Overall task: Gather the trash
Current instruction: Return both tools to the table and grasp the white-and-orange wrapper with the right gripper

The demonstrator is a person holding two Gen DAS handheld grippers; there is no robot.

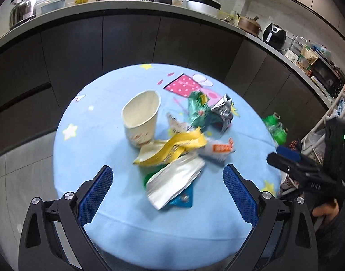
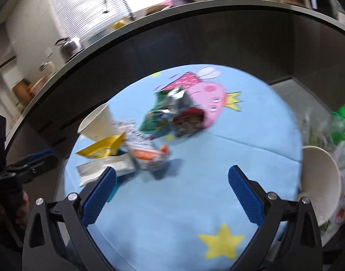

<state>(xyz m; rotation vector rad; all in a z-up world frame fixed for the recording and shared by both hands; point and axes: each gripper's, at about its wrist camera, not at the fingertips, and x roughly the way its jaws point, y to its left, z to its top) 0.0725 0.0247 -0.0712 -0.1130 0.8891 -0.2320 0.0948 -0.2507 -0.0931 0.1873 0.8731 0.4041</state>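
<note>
A round table with a light blue cartoon cloth (image 1: 100,149) holds a pile of trash. A cream paper cup (image 1: 141,117) stands at the pile's left. Next to it lie a yellow wrapper (image 1: 172,149), a white pouch (image 1: 174,180), an orange-and-white wrapper (image 1: 217,150) and a crumpled green and silver bag (image 1: 206,110). My left gripper (image 1: 168,189) is open above the white pouch, holding nothing. My right gripper (image 2: 172,192) is open and empty over bare cloth (image 2: 195,158), with the pile (image 2: 138,149) and cup (image 2: 98,124) ahead to its left. It also shows in the left wrist view (image 1: 285,155).
A dark curved counter (image 1: 127,36) with a kettle (image 1: 21,9) and appliances wraps behind the table. Right of the table are green plastic bottles (image 1: 274,124), a white rack (image 1: 326,122), and a white bowl (image 2: 319,180) among more clutter.
</note>
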